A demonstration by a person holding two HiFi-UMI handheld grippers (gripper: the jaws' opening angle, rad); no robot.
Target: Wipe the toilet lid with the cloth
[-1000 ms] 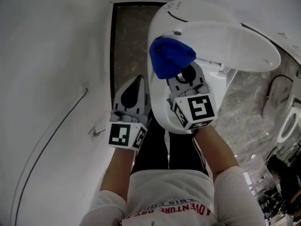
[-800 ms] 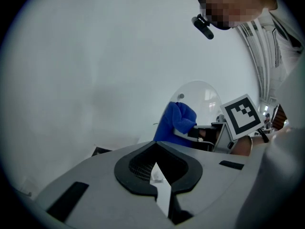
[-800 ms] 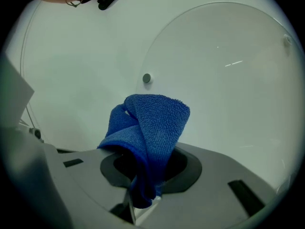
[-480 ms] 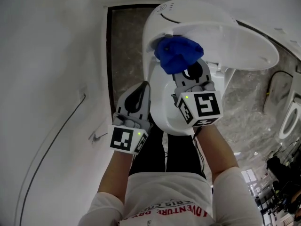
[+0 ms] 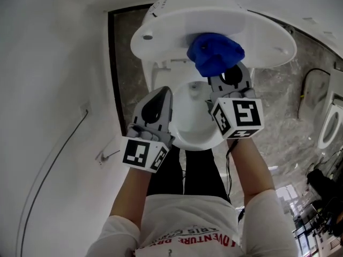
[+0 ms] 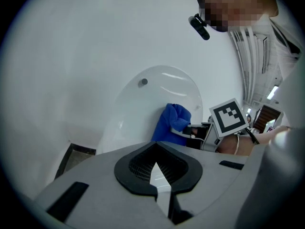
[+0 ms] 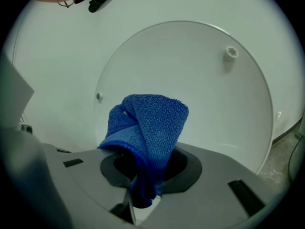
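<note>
a: what is changed against the frame half a second back?

b: the cloth (image 5: 215,52) is carried further along the toilet lid (image 5: 161,31). before, it was seen near the lid's 9 o'clock end; now it is seen close to the middle of the lid's inner face. the right gripper (image 5: 229,78) is shifted with it, toward 1 o'clock. the lid is now seen more squarely, as the head view itself is turned. the left gripper (image 5: 159,92) is kept in much the same place.

a: how are the jaws found?

b: the right gripper's jaws are clamped on the cloth, which is bunched up and stands out from them at 12 o'clock. the left gripper's jaws are brought together, and nothing is held between them.

a: where is the cloth placed?

b: it is held in the right gripper, over the raised lid; in the left gripper view it appears pressed against the white face. the left gripper is found at 8 o'clock from the right one, beside the toilet bowl (image 5: 195,125), whose rim is seen between the two.

a: and the count?

b: one lid, one bowl and one cloth are counted. two grippers are counted, and two marker cubes (image 5: 142,154) (image 5: 237,118). two small bumpers (image 7: 231,51) (image 7: 98,97) are seen on the lid in the right gripper view. one cable (image 5: 53,159) is seen running along the wall (image 5: 48,63) at 9 o'clock.
</note>
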